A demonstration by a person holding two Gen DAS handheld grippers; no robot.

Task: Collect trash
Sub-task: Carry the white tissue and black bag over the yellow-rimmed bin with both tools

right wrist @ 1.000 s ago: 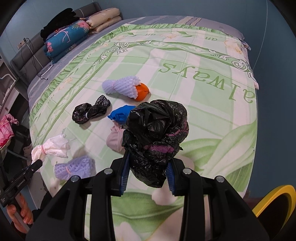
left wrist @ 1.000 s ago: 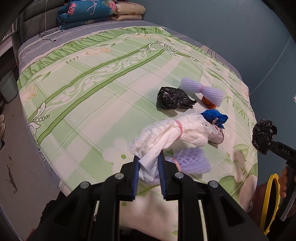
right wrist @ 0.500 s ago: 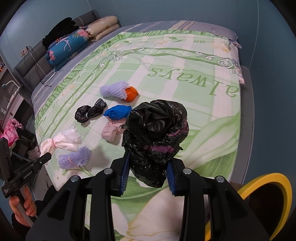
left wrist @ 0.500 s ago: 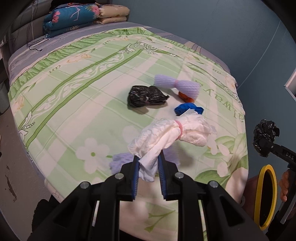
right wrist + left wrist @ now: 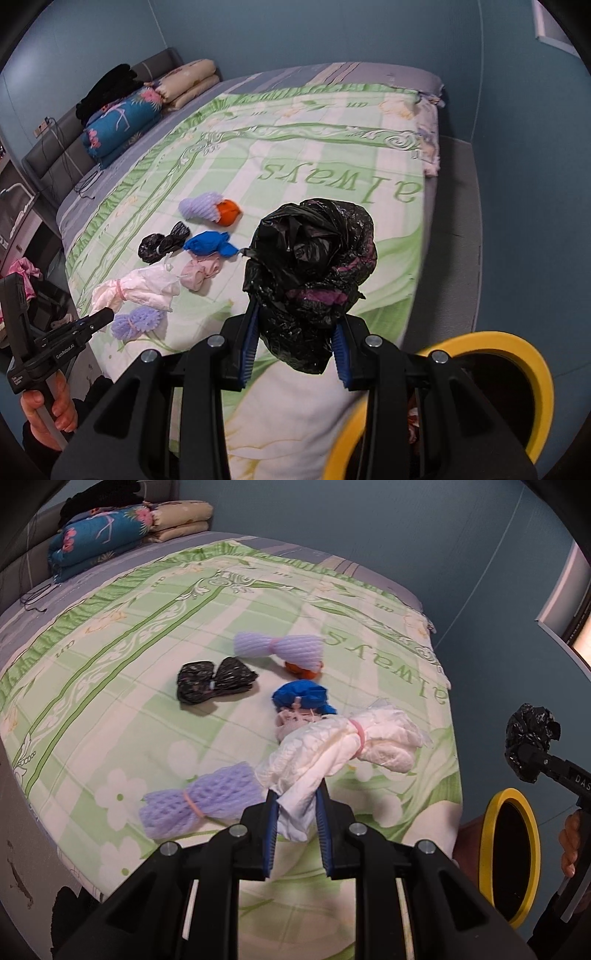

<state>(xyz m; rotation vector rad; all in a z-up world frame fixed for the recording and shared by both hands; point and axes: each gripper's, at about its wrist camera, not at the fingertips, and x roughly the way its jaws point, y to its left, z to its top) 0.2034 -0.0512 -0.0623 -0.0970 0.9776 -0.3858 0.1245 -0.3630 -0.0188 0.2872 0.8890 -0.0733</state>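
left gripper (image 5: pixel 295 805) pinches white bundle (image 5: pixel 340 746), pointing away; right gripper (image 5: pixel 295 332) clamps black bag (image 5: pixel 314 273).

A bed (image 5: pixel 332 122) with a green-and-cream floral cover fills the frame, "always" printed upside down right of centre. At mid-left lie a lilac foam net with an orange ball (image 5: pixel 228 212), a small black bag bundle (image 5: pixel 162 242), a blue bundle (image 5: pixel 208 243), a pink bundle (image 5: pixel 201 275) and another lilac net (image 5: pixel 138 321). Folded quilts (image 5: pixel 122 123) sit at upper left.
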